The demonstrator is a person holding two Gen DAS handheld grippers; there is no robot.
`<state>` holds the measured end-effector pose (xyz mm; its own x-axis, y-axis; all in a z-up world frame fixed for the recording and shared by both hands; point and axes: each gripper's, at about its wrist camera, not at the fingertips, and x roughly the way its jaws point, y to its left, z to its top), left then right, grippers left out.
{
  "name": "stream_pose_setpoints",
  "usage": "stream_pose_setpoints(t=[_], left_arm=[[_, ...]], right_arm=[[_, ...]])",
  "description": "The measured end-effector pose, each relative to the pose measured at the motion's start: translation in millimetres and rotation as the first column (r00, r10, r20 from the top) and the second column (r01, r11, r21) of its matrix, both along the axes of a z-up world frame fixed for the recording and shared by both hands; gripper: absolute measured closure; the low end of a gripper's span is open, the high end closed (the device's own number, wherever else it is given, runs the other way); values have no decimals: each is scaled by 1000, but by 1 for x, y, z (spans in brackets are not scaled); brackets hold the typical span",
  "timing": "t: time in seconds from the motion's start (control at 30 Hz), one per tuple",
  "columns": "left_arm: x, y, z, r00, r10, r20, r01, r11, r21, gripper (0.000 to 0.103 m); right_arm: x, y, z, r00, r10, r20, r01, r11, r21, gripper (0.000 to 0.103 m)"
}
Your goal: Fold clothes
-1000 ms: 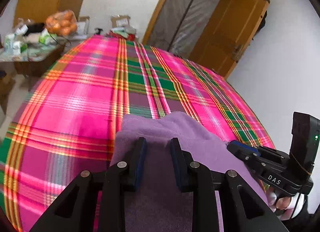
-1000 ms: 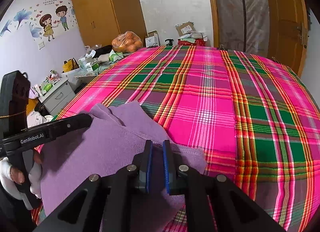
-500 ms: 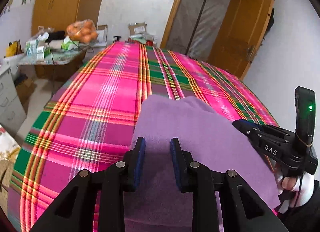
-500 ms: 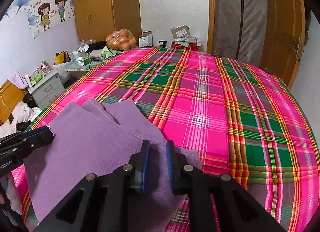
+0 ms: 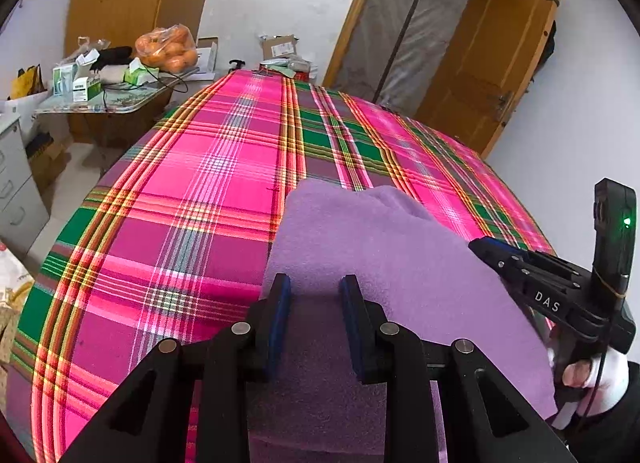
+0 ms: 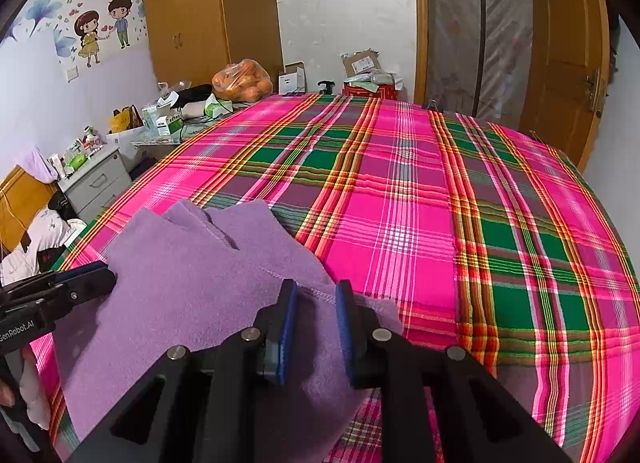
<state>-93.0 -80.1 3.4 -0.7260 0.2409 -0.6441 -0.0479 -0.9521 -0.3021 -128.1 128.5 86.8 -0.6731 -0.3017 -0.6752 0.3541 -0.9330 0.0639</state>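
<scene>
Working from the left side, we hold the left gripper (image 5: 313, 295) low over the near edge of the purple garment (image 5: 372, 247), its fingers apart with cloth showing between them and nothing pinched. We judge this stance suits either a release after laying a fold or a reach for the next edge; the pictures fit both.

The garment lies on the plaid bedspread (image 5: 200, 191) at the near side, doubled over itself, with layered flaps at its far end visible in the right wrist view (image 6: 224, 223). That layering suggests at least one fold is in place.

Further right, the right gripper (image 6: 316, 303) sits over the garment's hemmed right edge (image 6: 304, 291), its fingers also apart, the hem lying between them without being clamped. We keep both tools at opposite edges so the cloth can be handled evenly.

Compared with a second ago, the right fingers have spread from nearly closed, both cameras sit higher and further back, and the garment looks flatter and more spread on the bedspread.
</scene>
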Motion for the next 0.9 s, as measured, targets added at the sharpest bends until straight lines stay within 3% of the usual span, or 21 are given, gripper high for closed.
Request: stream_pose_setpoints(t=[0.37,0.5,0.63,0.9], left_arm=[[60,-23,14,993,13,-119,-2,996,89,76],[68,-24,3,993,-26,-118,42,990,137,76],[66,-20,-8,993,-53,-104,65,991,118,76],[71,-30,0,991,-35,-132,51,992,119,75]], right_arm=[[51,4,15,999,35,-15,-36,997,-66,82],[76,-8,6,996,81,-32,-81,997,-6,80],[81,-9,-2,995,95,-39,-94,995,19,80],[81,5,-7,994,100,-41,-102,993,-55,80]])
